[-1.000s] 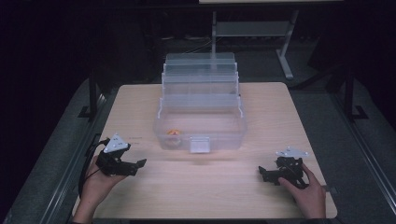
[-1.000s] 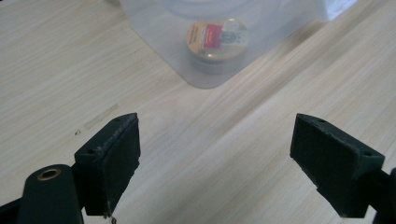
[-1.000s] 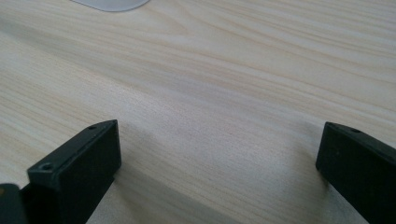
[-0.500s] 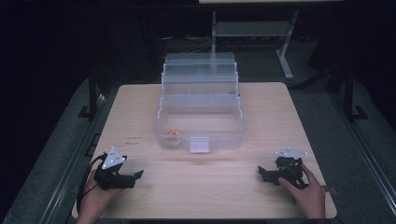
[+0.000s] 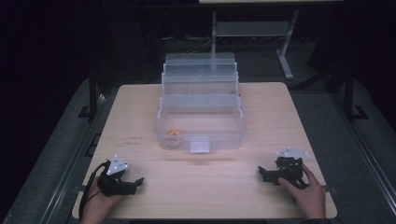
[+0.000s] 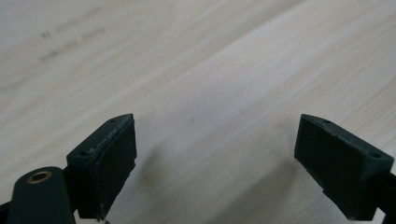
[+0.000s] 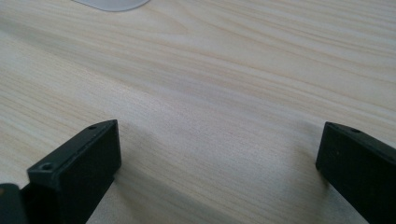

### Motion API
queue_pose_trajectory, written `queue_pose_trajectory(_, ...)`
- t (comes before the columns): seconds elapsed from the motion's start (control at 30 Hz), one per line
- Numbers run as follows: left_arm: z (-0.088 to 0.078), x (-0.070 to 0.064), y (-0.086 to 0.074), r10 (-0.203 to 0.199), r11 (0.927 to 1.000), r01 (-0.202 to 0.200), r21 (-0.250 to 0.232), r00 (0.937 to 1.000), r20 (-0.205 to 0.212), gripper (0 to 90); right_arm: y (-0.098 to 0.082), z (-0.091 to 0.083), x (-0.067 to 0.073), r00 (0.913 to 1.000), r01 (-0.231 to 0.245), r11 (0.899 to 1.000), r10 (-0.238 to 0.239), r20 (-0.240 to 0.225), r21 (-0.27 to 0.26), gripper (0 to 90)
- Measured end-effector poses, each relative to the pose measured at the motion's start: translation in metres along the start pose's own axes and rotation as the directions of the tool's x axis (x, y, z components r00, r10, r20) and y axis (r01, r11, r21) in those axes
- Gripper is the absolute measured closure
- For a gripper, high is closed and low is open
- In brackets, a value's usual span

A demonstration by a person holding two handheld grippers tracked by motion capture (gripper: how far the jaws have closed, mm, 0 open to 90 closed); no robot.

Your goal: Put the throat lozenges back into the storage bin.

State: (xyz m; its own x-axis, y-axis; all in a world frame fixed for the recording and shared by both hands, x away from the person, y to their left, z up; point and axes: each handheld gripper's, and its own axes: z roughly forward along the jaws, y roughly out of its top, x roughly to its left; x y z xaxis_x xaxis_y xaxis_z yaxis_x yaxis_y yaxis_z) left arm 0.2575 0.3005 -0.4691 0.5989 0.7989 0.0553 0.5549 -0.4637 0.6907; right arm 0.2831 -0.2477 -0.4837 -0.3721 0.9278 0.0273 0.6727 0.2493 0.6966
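- Left gripper (image 5: 135,180) sits at the near-left corner of the tabletop (image 5: 280,116), held in the person's left hand (image 5: 95,205). Fingers (image 6: 105,163) wide apart w/ nothing btwn them, just bare wood under them in the left gripper view.
- Right gripper (image 5: 262,173) at the near-right edge, right hand (image 5: 306,193) wrapped round it from behind. Fingers (image 7: 77,172) also spread wide, empty; wood grain only btwn them, plus a pale clear edge at the top of the right gripper view, prob. the box's front.
- Both low, at or just above the wood, well apart from each other and from the box – reads as a rest/ready pose, one each side so either can go in w/o crossing.
- Clear plastic box (image 5: 201,135) stands mid-tabletop, lid swung up and back, stepped trays fanned out behind the main tub. Open that way so the bottom is reachable from the front.
- Small orange thing (image 5: 173,133) lies in the tub's front-left corner, close to the wall. Too small to tell what it is.
- Latch (image 5: 199,144) hangs at the front centre of the tub, facing the person.
- Judgement: orange thing is nearer the left gripper, so the left is the likely one to reach; open fingers suit a pick.
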Motion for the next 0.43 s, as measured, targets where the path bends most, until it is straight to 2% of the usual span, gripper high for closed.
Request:
queue_pose_trajectory(0.1,0.0015,0.0018,-0.0022,-0.028,0.9995,0.029,-0.011,0.9992,0.028,11.3,0.0,0.0,0.0,1.0,0.0,1.0,0.0,0.0,0.0,0.0)
queue_pose_trajectory(0.17,0.0019,0.0032,-0.0059,-0.026,0.9988,0.028,-0.039,0.9989,0.039,10.9,0.0,0.0,0.0,1.0,0.0,1.0,0.0,0.0,0.0,0.0)
queue_pose_trajectory(0.43,0.0015,0.0038,-0.0065,-0.023,0.9989,0.024,-0.04,0.9988,0.043,10.9,0.0001,-0.0001,0.0002,1.0,-0.002,1.0,0.002,0.0,0.0,0.0)
